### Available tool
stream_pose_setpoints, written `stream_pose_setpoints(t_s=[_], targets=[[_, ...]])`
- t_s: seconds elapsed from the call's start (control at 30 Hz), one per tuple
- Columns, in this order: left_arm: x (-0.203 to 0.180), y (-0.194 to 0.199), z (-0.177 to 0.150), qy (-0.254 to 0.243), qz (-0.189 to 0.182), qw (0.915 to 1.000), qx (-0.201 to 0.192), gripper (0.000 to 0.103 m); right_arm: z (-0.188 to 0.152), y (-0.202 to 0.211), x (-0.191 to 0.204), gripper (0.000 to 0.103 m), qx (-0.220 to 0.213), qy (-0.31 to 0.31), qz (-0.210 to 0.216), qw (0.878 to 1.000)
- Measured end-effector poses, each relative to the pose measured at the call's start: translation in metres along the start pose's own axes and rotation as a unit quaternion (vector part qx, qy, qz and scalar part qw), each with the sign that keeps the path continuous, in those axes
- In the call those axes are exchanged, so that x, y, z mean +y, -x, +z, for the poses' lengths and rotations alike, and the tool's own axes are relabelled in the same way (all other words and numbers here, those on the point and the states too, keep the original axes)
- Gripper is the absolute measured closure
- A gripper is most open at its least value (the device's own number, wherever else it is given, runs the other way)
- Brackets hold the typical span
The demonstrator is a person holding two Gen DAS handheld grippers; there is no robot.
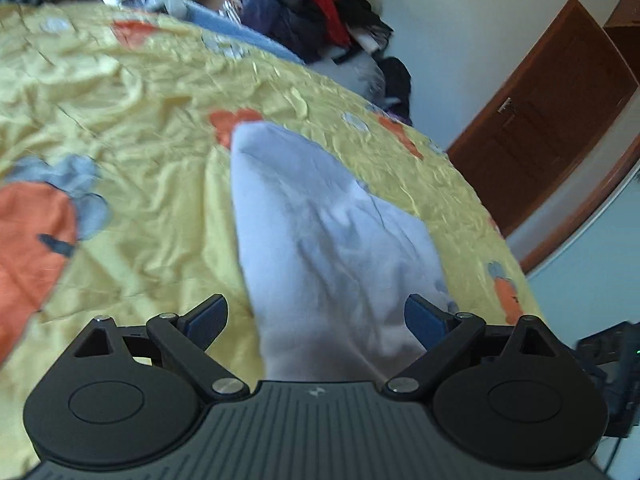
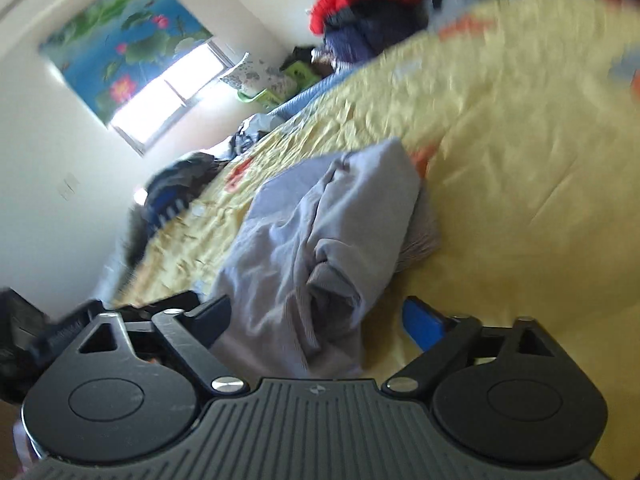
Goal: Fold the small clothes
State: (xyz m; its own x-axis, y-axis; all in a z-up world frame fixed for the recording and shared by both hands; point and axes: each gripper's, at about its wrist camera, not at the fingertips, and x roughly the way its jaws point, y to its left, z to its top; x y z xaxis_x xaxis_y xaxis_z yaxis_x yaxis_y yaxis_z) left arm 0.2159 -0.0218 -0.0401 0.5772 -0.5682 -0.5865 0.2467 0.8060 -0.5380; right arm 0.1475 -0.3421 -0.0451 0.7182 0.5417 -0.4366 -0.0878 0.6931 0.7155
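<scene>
lying across the middle of the left wrist frame is a pale lavender-grey soft fabric garment (image 1: 332, 232), rumpled and partly bunched, on a crinkled yellow bedspread with orange and grey-blue printed shapes (image 1: 132, 128). the left gripper (image 1: 316, 320) sits at the bottom of that frame with its fingers (image 1: 210, 320) spread wide, one on either side of the garment's near end; they hold nothing, and whether the pads touch the cloth is unclear. in the right wrist frame the same pale garment (image 2: 320, 224) fills the centre, folded over itself with a thick crease low in the middle. the right gripper (image 2: 318, 320) is likewise wide open at the bottom of the frame, its left finger (image 2: 212, 318) just beside the garment's edge, its blue-padded right finger (image 2: 422, 322) over bare bedspread (image 2: 520, 184), gripping nothing. at the top of the left wrist frame a heap of red, navy and dark clothes (image 1: 312, 4) rises at the far edge of the bed, and a brown wooden door (image 1: 552, 108) stands at the right. in the upper left of the right wrist frame a blue blind printed with pink lotus flowers (image 2: 120, 40) hangs over a bright window (image 2: 168, 88). both frames are smeared by motion blur.
</scene>
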Motion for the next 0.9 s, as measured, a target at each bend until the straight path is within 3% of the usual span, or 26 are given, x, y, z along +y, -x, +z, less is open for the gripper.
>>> stream_pose_setpoints(t_s=[0.1,0.13,0.17,0.2,0.23,0.33,0.43,0.53,0.7,0.77,0.83,0.9], targets=[[0.015,-0.017,0.0,0.047,-0.018,0.9987,0.0,0.008,0.001,-0.021,-0.005,0.051,-0.002,-0.007,-0.003,1.0],[0.017,-0.017,0.0,0.051,-0.025,0.9983,-0.009,0.014,0.002,-0.026,-0.005,0.063,0.0,-0.011,-0.008,1.0],[0.018,-0.017,0.0,0.052,-0.026,0.9982,-0.008,0.023,0.002,-0.03,-0.006,0.065,0.0,-0.018,-0.004,1.0],[0.019,-0.018,0.001,0.05,-0.023,0.9985,-0.001,0.049,0.001,-0.033,-0.006,0.067,-0.002,-0.023,-0.002,1.0],[0.019,-0.02,0.001,0.046,-0.009,0.9989,0.003,0.064,0.0,-0.034,-0.006,0.071,-0.003,-0.025,-0.005,1.0],[0.024,-0.015,0.001,0.041,-0.012,0.9991,-0.001,0.08,-0.003,-0.037,-0.004,0.073,-0.005,-0.032,-0.002,0.999],[0.018,-0.001,0.0,0.015,0.007,0.9997,-0.018,0.083,-0.005,-0.037,-0.002,0.075,-0.001,-0.049,0.017,0.999],[0.011,0.019,-0.003,-0.015,0.03,0.9985,-0.043,0.084,-0.013,-0.038,0.008,0.075,0.009,-0.041,0.03,0.999],[0.002,0.026,-0.016,-0.066,0.089,0.9933,-0.035,0.076,-0.025,-0.039,0.028,0.068,0.017,0.005,-0.017,1.0],[-0.004,0.034,-0.024,-0.083,0.11,0.9895,-0.045,0.064,-0.028,-0.029,0.04,0.053,0.014,0.027,-0.04,0.999],[-0.009,0.045,-0.035,-0.095,0.13,0.9852,-0.06,0.028,-0.036,-0.011,0.054,0.043,-0.004,0.076,-0.078,0.994],[-0.012,0.055,-0.048,-0.101,0.147,0.9809,-0.078,0.02,-0.047,0.004,0.068,0.035,-0.019,0.128,-0.122,0.984]])
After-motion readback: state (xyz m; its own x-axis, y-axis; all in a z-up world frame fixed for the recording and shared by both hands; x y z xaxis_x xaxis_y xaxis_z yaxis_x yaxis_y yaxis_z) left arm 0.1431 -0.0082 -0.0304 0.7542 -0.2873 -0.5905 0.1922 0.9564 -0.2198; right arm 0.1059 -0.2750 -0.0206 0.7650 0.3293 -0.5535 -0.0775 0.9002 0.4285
